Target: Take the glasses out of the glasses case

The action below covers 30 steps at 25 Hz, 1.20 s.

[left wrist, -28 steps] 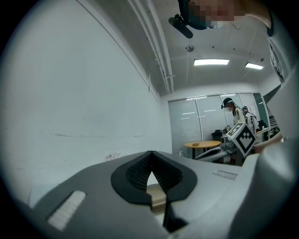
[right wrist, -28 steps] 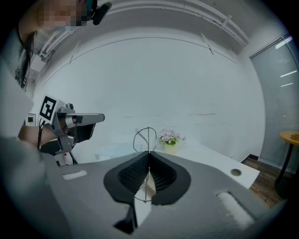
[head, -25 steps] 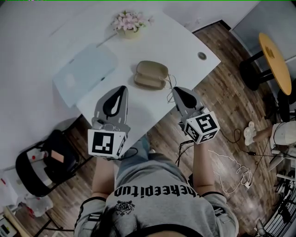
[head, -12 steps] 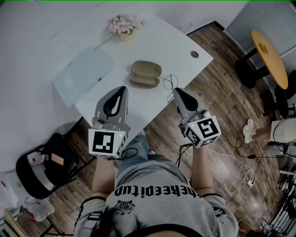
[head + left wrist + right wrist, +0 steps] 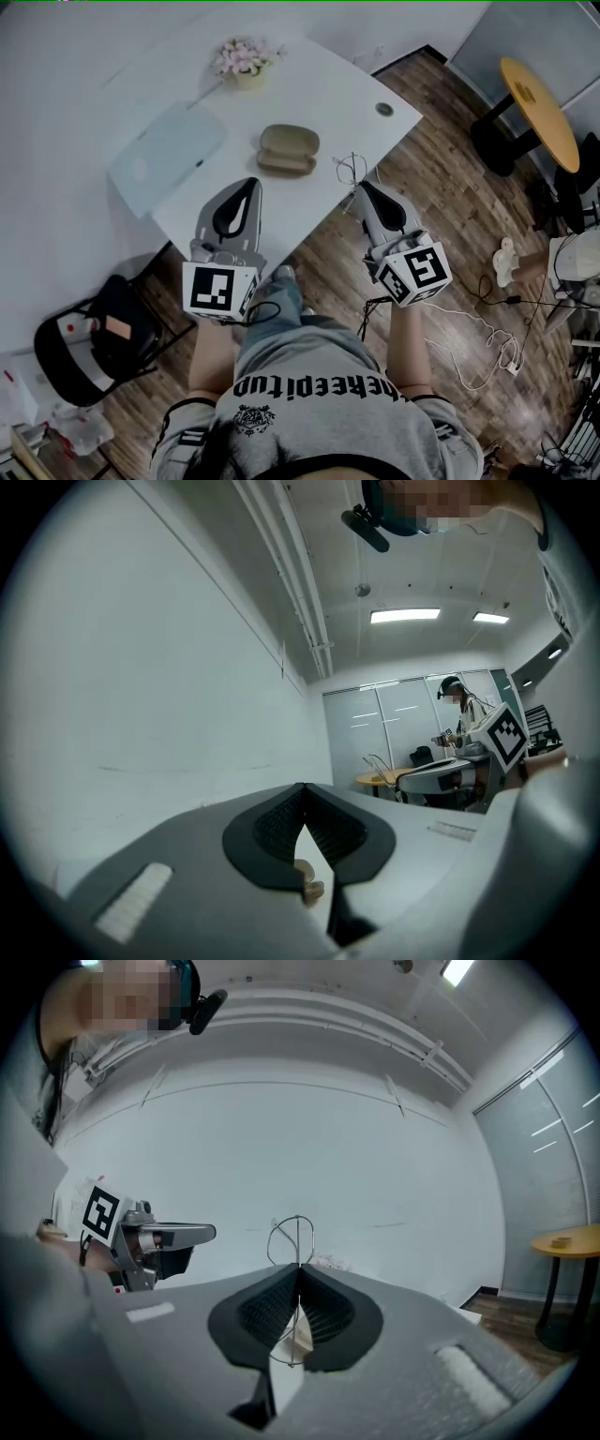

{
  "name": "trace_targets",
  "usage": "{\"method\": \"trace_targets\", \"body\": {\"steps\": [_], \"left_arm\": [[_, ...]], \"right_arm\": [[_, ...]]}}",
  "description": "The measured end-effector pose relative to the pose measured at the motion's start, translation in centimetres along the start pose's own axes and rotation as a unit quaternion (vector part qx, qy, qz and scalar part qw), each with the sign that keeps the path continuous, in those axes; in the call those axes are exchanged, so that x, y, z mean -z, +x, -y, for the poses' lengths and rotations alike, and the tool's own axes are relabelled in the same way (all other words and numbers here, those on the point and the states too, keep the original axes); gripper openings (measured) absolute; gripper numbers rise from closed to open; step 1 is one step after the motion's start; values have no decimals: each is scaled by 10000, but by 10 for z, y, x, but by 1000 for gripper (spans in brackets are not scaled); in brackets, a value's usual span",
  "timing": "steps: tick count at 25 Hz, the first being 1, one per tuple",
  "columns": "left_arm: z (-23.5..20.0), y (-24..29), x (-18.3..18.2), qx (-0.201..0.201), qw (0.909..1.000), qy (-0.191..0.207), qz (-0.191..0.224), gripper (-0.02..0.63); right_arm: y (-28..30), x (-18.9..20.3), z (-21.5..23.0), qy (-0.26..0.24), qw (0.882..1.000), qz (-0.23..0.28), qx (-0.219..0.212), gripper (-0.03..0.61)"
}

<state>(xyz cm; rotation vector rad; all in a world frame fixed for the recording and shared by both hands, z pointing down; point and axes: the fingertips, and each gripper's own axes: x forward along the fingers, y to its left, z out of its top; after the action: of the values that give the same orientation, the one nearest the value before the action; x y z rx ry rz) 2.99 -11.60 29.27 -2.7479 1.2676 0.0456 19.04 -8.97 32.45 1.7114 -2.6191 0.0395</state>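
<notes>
Glasses point(image 5: 351, 170), clamped in the right gripper point(image 5: 362, 190), now hang farther right of the open glasses case point(image 5: 288, 150) than before, over the table point(image 5: 366, 89) edge at centre frame, with the left gripper point(image 5: 247, 184) clenched empty and a flowerpot point(image 5: 244, 66) at upper left.

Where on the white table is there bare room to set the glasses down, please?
Bare: the white table's right end, between the open tan glasses case and round grey grommet. Crowded: left, around the pale blue mat and pink flowers.
</notes>
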Motion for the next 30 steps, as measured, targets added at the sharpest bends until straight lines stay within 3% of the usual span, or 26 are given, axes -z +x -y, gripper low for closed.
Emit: {"method": "trace_targets", "body": {"steps": [30], "left_arm": [[12, -10, -13, 147, 9998, 30, 161, 19]], "right_arm": [[-37, -36, -11, -37, 9976, 578, 387, 6]]}}
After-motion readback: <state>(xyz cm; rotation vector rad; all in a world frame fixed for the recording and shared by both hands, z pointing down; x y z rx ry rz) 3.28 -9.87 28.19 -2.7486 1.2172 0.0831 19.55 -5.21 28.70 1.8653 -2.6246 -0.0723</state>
